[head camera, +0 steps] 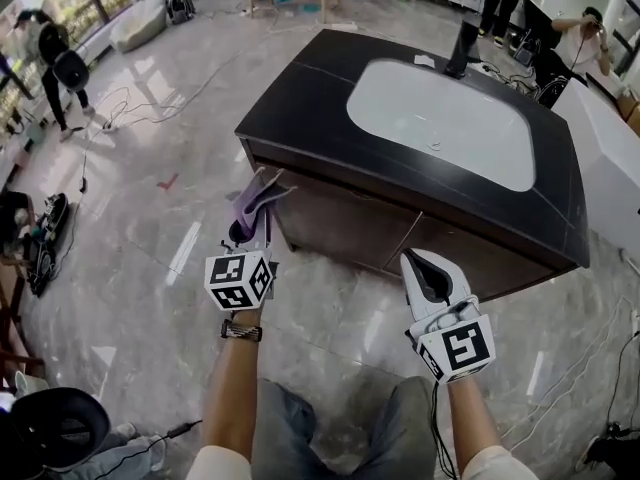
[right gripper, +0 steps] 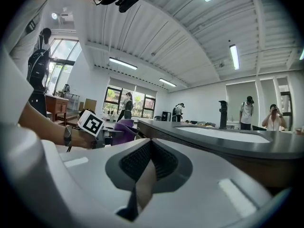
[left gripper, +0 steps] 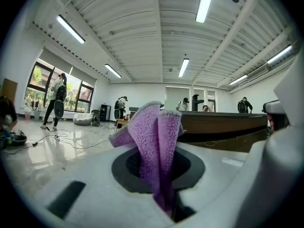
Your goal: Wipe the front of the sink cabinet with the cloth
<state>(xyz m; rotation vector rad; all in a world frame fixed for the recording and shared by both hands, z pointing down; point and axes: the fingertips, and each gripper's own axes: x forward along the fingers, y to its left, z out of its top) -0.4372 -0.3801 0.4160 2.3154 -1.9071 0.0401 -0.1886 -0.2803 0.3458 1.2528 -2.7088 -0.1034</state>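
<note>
A dark sink cabinet with a black top and a white basin stands ahead of me. My left gripper is shut on a purple cloth, which sticks up from the jaws just off the cabinet's front left corner. In the left gripper view the cloth rises folded between the pads, with the cabinet front behind it. My right gripper is shut with nothing in it, low before the cabinet's front, right of the middle. From the right gripper view I see the cloth and the countertop.
A black faucet stands at the basin's far rim. Cables trail over the glossy marble floor at the left. People stand at the back left and back right. A white unit flanks the cabinet's right side.
</note>
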